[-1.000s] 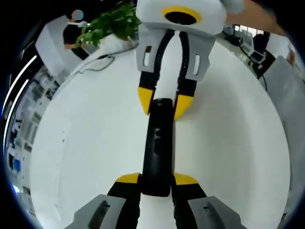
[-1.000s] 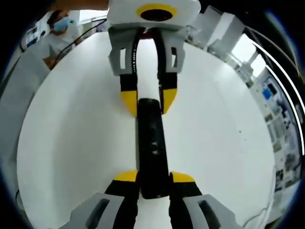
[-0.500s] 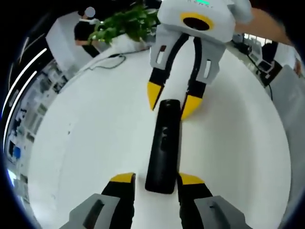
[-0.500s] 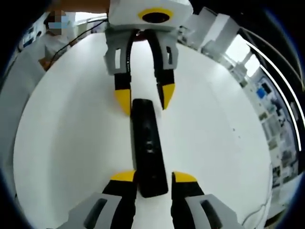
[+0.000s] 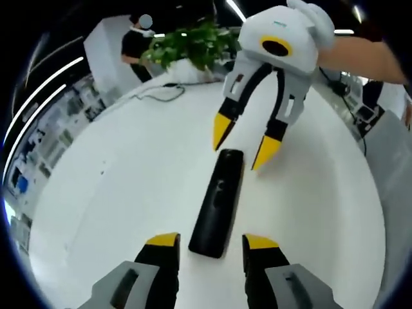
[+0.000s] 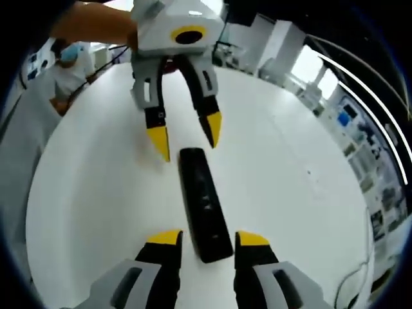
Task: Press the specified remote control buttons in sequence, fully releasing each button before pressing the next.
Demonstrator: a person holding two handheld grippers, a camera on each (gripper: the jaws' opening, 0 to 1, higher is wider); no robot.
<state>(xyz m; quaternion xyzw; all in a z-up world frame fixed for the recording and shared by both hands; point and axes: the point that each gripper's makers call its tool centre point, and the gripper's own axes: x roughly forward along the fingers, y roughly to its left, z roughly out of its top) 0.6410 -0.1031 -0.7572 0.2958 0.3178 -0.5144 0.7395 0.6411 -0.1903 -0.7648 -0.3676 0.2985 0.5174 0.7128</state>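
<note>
The remote control [image 5: 217, 203] lies flat on the white counter [image 5: 116, 193]. A second ago both grippers pinched its ends. Now the left gripper [image 5: 210, 241] and right gripper [image 6: 205, 237] have let go, jaws wide, so it sits free for button pressing.

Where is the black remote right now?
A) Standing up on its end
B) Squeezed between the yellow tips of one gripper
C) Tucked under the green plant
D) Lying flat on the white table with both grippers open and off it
D: the black remote lies flat on the white table, with the left gripper and right gripper open and clear of it.
</note>
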